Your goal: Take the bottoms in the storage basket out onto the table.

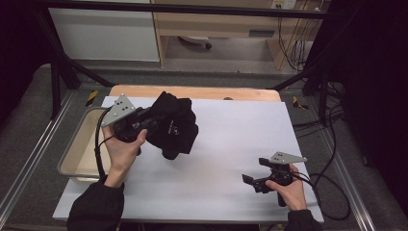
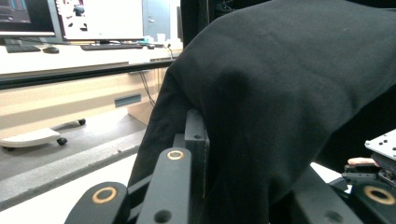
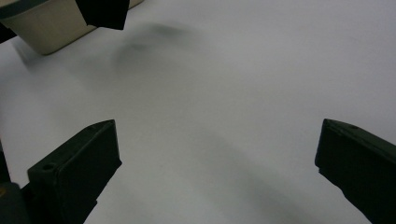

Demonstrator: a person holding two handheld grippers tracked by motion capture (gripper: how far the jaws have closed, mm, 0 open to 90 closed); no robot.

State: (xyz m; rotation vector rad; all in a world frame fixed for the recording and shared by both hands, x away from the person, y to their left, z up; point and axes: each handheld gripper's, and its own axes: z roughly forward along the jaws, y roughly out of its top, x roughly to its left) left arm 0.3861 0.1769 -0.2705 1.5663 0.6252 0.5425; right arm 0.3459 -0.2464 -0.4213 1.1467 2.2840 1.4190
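A person sits at a white table [image 1: 231, 144] with a gripper in each hand. The left gripper [image 1: 144, 122] holds a bundle of black cloth [image 1: 173, 127], perhaps a garment, lifted above the left half of the table, just right of a beige bin [image 1: 79, 144] that sits at the table's left edge. In the left gripper view the cloth [image 2: 280, 93] drapes over and around the jaws, which are clamped tight on a fold of it.

The cloth looks soft and limp, with no stiffness of its own. It sags in heavy folds below the grip and hangs down toward the table. I judge it light, easy to pinch, and not fragile, but likely to swing, unfold or snag on the bin's rim. A thick gathered fold near the middle, as it is held now, seems the safest place to grip; a loose edge could slip out.

The left hand [image 1: 122, 149] grips its tool from below, forearm angled up from the bottom left, with the jaws pointing right and slightly away from the person.

The right gripper [image 1: 252, 180] rests low near the table's right front, the hand behind it, jaws pointing left. In the right gripper view its jaws stand wide apart over bare table, with nothing between them.
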